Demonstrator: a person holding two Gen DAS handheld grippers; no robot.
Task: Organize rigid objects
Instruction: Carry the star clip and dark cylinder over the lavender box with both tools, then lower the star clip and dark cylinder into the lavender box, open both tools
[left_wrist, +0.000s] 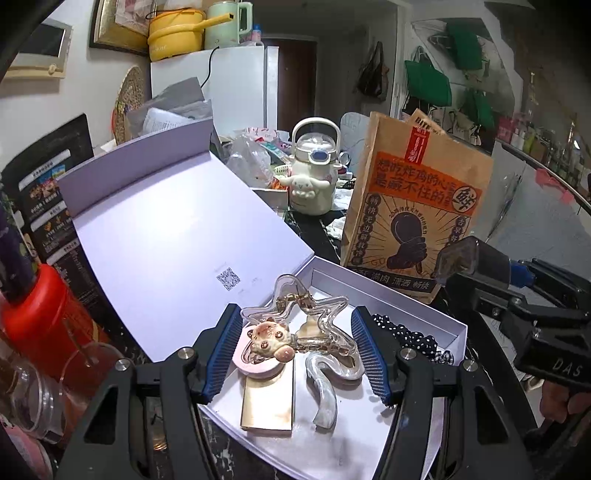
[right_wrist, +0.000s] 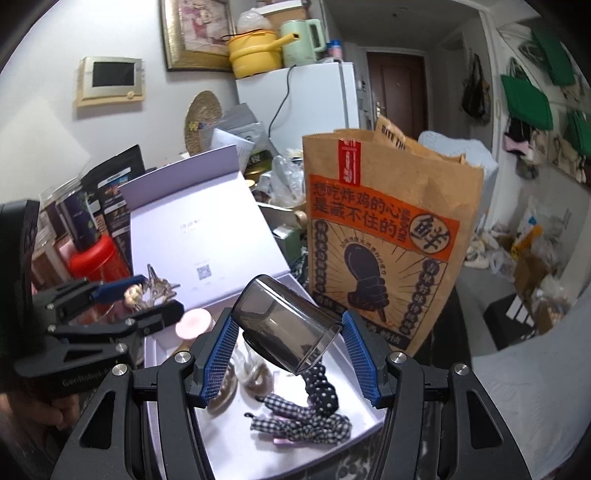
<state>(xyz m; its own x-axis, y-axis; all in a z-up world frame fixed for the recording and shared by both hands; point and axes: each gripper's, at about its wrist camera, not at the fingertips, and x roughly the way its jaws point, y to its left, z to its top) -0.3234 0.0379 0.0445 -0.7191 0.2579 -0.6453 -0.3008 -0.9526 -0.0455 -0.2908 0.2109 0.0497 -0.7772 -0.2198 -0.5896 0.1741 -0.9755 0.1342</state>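
My left gripper (left_wrist: 295, 343) is shut on a clear star-shaped hair claw (left_wrist: 306, 321) with a small beige animal charm (left_wrist: 269, 341), held above the open white box (left_wrist: 417, 308). Under it in the box lie a pink round case (left_wrist: 255, 367), a gold rectangular clip (left_wrist: 267, 406) and a clear wavy clip (left_wrist: 327, 391). My right gripper (right_wrist: 288, 350) is shut on a smoky transparent cup-like piece (right_wrist: 284, 325), tilted above the box's right part. Black-and-white fabric hair ties (right_wrist: 306, 421) lie below it. The left gripper (right_wrist: 147, 299) shows at the left in the right wrist view.
The box lid (left_wrist: 177, 236) stands open, leaning back left. A brown paper bag (left_wrist: 417, 206) stands right behind the box. A red container (left_wrist: 40, 317) and a glass jar (left_wrist: 33, 398) stand at left. A white kettle-shaped bottle (left_wrist: 314, 173) stands behind amid clutter.
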